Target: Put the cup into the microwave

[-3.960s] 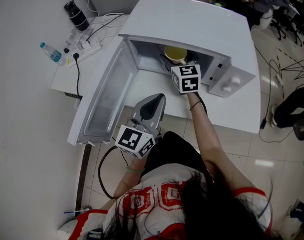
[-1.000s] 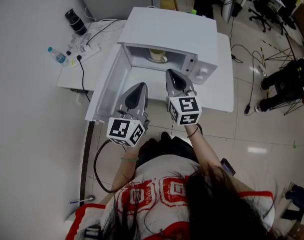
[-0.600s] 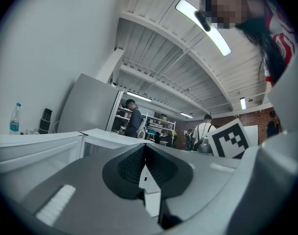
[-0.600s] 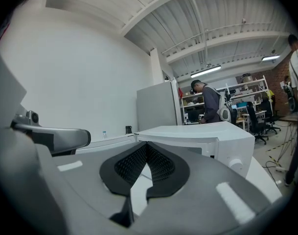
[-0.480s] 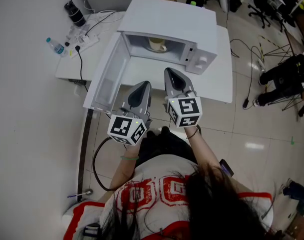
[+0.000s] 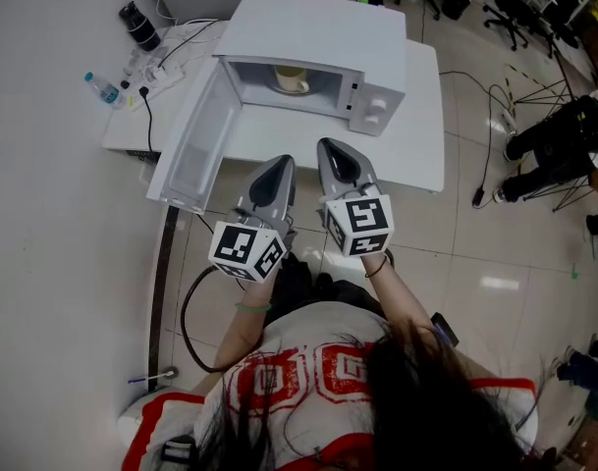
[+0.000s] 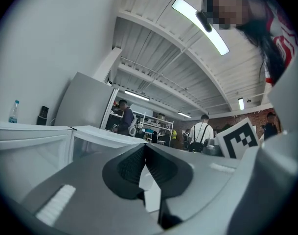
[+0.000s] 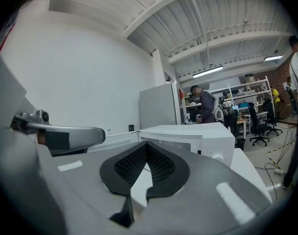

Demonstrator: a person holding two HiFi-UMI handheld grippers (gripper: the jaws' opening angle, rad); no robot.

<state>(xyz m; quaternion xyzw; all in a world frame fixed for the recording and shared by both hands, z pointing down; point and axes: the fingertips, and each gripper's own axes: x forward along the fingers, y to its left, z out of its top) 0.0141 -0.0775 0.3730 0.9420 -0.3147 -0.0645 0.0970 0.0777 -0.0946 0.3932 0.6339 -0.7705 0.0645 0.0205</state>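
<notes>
A pale yellow cup (image 6: 290,78) stands inside the white microwave (image 6: 318,23), whose door (image 6: 195,130) hangs open to the left. Both grippers are held side by side in front of the table (image 6: 416,135), well short of the oven. My left gripper (image 6: 282,162) is shut with nothing in it, its pads meeting at the tip (image 7: 145,147). My right gripper (image 6: 328,145) is shut and empty as well (image 8: 147,145). The right gripper view shows the microwave (image 8: 188,136) ahead, beyond the jaws.
A water bottle (image 6: 100,88), a black flask (image 6: 141,23) and a power strip with cables (image 6: 166,67) lie on the table's left end. A cable (image 6: 195,312) loops on the floor at the left. Chairs and a seated person (image 6: 564,145) are at the right.
Both grippers have drawn back from the microwave toward the person, and the oven looks farther away. Four seconds ago the right gripper was at the cup inside; the cup stays inside.
</notes>
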